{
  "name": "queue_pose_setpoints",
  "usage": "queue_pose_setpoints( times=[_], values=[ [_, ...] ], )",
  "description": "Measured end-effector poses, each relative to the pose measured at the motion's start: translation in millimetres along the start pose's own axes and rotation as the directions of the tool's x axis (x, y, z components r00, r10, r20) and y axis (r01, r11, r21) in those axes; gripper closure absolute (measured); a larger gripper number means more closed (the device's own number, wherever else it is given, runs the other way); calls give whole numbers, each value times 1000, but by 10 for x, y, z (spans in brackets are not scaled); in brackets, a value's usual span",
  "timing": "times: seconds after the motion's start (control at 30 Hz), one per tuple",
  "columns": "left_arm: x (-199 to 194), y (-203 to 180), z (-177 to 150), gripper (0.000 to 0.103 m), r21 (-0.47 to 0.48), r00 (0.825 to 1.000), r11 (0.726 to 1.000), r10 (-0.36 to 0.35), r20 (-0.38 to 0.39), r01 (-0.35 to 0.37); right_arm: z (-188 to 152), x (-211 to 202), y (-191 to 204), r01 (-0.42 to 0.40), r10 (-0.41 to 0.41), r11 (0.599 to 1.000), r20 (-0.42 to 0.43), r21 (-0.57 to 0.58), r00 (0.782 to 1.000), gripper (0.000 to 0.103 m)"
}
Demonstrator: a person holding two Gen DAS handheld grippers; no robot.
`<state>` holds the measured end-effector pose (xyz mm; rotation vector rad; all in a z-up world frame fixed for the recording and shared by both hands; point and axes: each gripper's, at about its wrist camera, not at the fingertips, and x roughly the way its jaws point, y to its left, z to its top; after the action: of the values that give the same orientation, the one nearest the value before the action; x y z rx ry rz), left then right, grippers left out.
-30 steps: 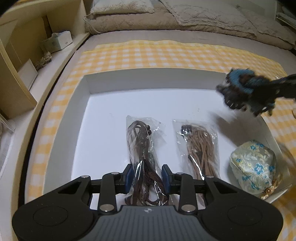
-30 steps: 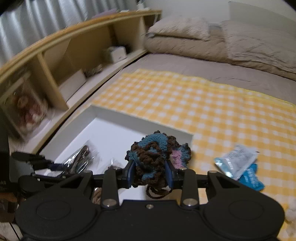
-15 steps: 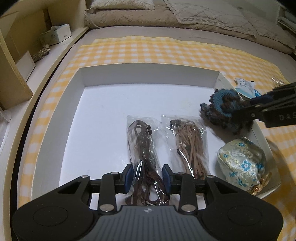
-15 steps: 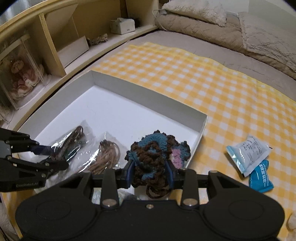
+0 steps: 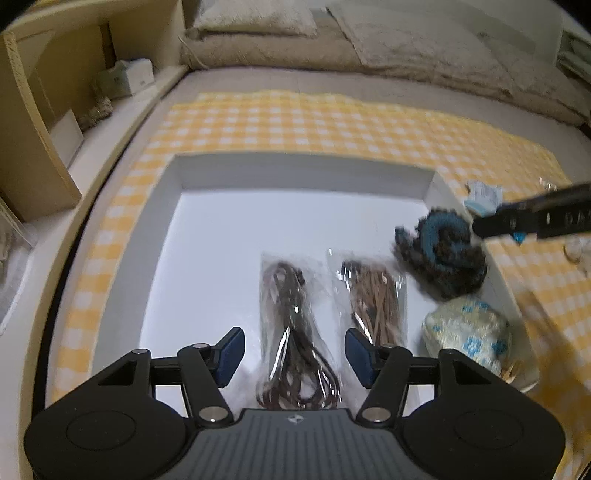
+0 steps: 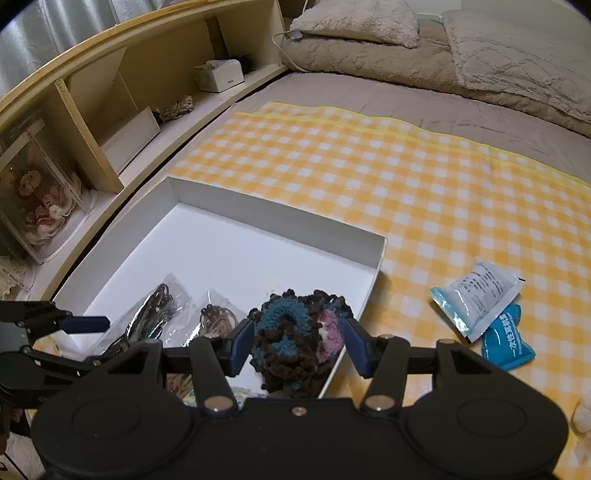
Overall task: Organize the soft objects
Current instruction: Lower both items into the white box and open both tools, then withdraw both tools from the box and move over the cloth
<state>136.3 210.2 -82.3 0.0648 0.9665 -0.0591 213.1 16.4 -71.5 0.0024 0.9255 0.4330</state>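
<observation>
1. A bed [image 6: 332,88] in grey-beige bedding carries the scene, with a pillow [image 6: 354,20] and a quilted blanket [image 6: 517,62] at its far end
2. A yellow-and-white checked cloth [image 6: 424,177] lies spread flat over the bed
3. A shallow white box [image 6: 280,218] sits on the cloth's left part
4. A white-and-blue sachet [image 6: 476,299] and a blue packet [image 6: 508,343], touching each other, lie on the cloth right of the box
</observation>
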Motion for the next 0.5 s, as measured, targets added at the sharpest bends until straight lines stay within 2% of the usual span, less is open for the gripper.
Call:
queue_pose_setpoints(
  times=[0.03,0.1,0.17,0.2,0.23,0.4,0.5],
  values=[
    [-29,5,16,45,-4,1000,1000,1,16,-1,-6,1,7,1,-1,1000,-4,-3,1000,48],
    [-79,5,50,62,-8,999,1000,7,48,-6,-13,-3,26,-1,1,1000,-5,-9,1000,48],
    [-84,0,76,88,-14,998,1000,-5,55,6,-17,-12,46,-2,2,1000,-3,-17,1000,48],
    [-69,-10,81,91,-13,999,1000,-13,47,13,-19,-13,51,-3,3,1000,-2,-20,1000,48],
    [-42,-31,74,94,-4,999,1000,-17,36,17,-17,-11,59,-4,4,1000,-1,-21,1000,48],
    [203,-53,-8,95,15,999,1000,-1,-49,1,-24,-10,61,-8,8,999,-5,-31,1000,48],
    [256,-41,-33,95,23,998,1000,1,-63,1,-24,-15,44,-10,10,999,-7,-33,1000,48]
  ],
)
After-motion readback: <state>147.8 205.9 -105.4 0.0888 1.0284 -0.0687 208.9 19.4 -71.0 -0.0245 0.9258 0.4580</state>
